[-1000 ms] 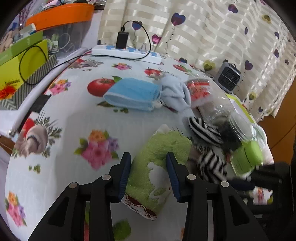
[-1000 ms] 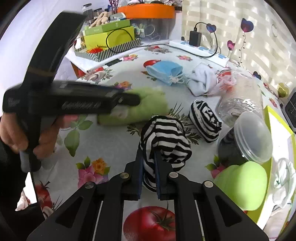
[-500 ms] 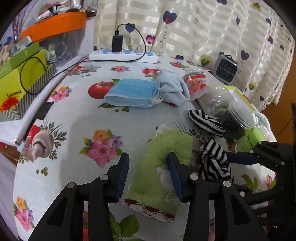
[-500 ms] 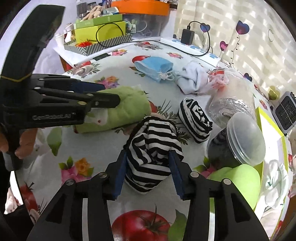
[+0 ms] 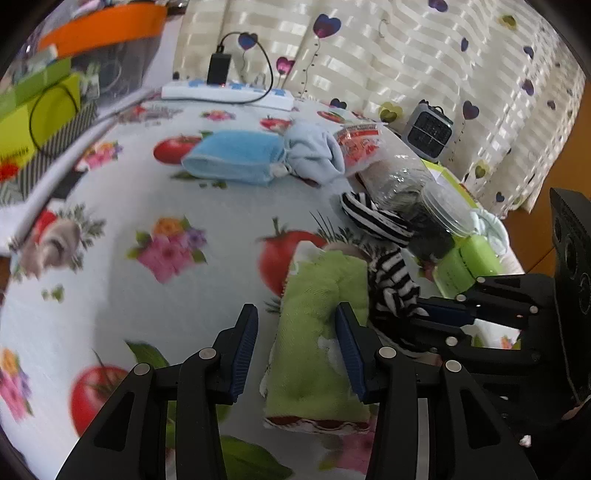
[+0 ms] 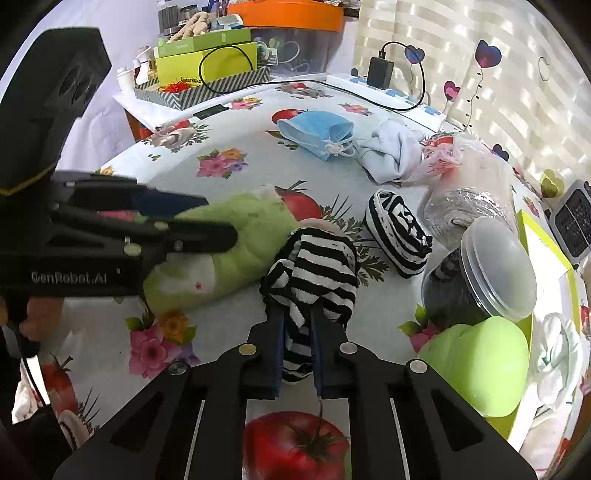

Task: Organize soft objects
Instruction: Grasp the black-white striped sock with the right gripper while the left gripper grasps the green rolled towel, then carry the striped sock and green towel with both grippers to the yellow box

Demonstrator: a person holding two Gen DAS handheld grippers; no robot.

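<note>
A folded green towel lies on the flowered tablecloth; it also shows in the right wrist view. My left gripper is open, its right finger resting on the towel and its left finger beside it. My right gripper is shut on a black-and-white striped sock, just right of the towel; the sock also shows in the left wrist view. A second striped sock lies rolled further back. A blue face mask and a pale blue sock lie beyond.
A clear plastic jar lies on its side at right, with a green lid near it. A power strip with a charger lies at the back. Boxes and an orange-lidded bin stand at the far left.
My right gripper has closed on the striped sock, after opening half a second ago. My left gripper has shifted left, so the towel now sits under its right finger.
</note>
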